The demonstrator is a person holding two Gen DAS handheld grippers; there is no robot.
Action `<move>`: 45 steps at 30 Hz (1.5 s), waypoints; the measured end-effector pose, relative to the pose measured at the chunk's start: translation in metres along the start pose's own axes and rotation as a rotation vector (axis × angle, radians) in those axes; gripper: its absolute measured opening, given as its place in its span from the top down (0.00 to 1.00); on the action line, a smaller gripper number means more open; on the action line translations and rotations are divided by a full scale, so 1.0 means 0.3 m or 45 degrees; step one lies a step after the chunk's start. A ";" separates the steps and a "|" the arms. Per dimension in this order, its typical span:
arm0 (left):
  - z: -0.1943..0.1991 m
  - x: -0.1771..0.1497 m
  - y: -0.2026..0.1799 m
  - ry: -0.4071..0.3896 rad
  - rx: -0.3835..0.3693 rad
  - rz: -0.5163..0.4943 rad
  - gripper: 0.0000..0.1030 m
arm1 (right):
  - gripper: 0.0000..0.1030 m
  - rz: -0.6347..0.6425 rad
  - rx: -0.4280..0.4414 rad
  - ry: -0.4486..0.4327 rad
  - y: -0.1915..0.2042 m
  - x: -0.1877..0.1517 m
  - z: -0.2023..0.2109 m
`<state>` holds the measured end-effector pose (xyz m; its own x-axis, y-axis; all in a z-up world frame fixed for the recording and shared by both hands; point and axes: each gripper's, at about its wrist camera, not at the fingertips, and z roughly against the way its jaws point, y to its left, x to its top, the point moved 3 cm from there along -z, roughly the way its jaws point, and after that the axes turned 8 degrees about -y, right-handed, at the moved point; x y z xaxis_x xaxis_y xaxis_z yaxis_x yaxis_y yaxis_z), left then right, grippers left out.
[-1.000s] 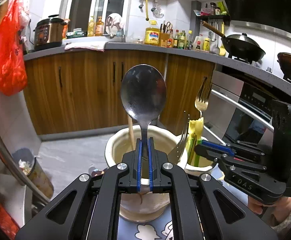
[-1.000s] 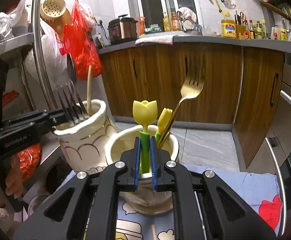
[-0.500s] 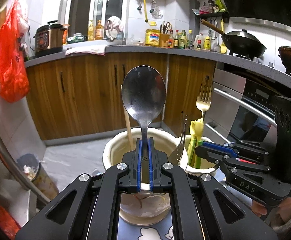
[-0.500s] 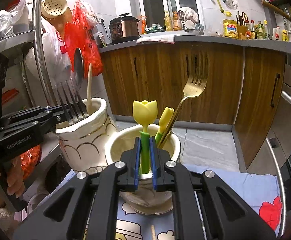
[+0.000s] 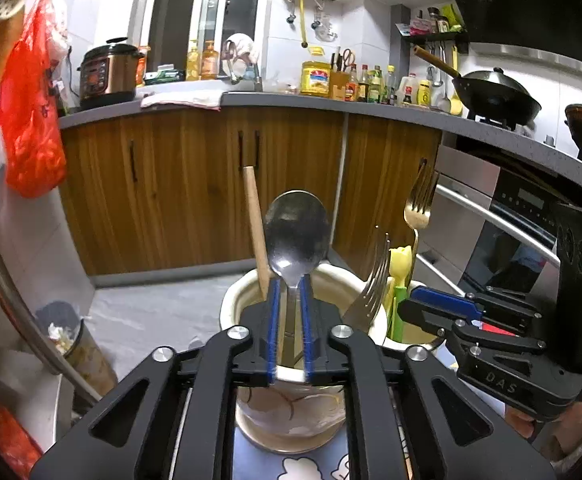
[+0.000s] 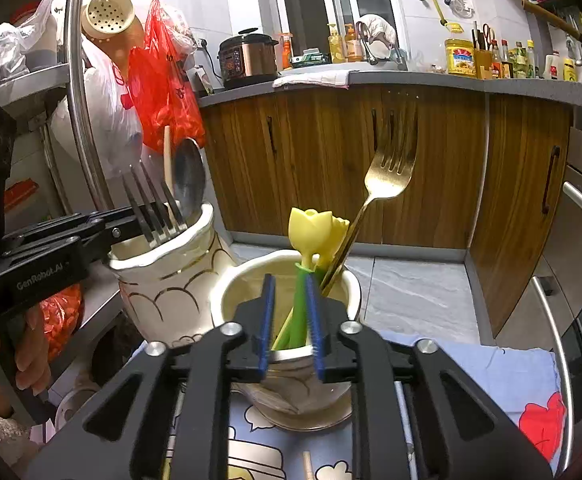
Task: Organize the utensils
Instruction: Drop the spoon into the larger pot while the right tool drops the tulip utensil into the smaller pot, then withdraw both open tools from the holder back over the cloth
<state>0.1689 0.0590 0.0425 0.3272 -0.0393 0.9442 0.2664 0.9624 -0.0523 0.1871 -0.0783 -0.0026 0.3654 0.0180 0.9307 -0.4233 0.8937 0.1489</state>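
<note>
My left gripper (image 5: 290, 326) is open over a cream ceramic holder with gold lines (image 5: 291, 420). A steel spoon (image 5: 295, 236) stands in that holder between the parted fingers, beside a wooden stick (image 5: 256, 228) and a dark fork (image 5: 367, 292). My right gripper (image 6: 291, 324) is open over a second cream holder (image 6: 291, 396). A green-stemmed yellow tulip utensil (image 6: 309, 236) stands in it between the fingers, with a second yellow one and a gold fork (image 6: 387, 180). The left holder also shows in the right wrist view (image 6: 167, 292).
Both holders stand on a blue cartoon-print cloth (image 6: 503, 376). Wooden cabinets (image 5: 195, 184) and a grey counter run behind. An oven front (image 5: 503, 232) is at the right. A small bin (image 5: 71, 340) stands on the floor, and a red bag (image 5: 27, 120) hangs at the left.
Both grippers have opened. The spoon has dropped lower into the left holder; the tulip utensil has dropped into the right holder and leans there.
</note>
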 end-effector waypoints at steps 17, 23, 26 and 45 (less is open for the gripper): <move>0.151 0.085 -0.013 -0.064 0.074 0.010 0.23 | 0.18 -0.067 0.032 -0.035 -0.020 0.075 0.148; 0.217 0.054 -0.052 -0.027 0.077 0.037 0.11 | 0.05 -0.043 -0.011 -0.050 -0.050 0.063 0.289; 0.236 0.031 -0.084 -0.008 0.075 0.030 0.10 | 0.05 -0.041 -0.045 -0.034 -0.082 0.033 0.351; 0.189 -0.179 -0.347 0.151 -0.108 -0.032 0.09 | 0.05 -0.291 -0.312 0.143 -0.412 -0.225 0.449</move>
<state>0.0722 -0.0239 0.0158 0.4231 -0.0997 0.9006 0.3502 0.9347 -0.0611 0.1032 -0.2503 -0.0389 0.5221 -0.1580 0.8381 -0.1137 0.9610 0.2521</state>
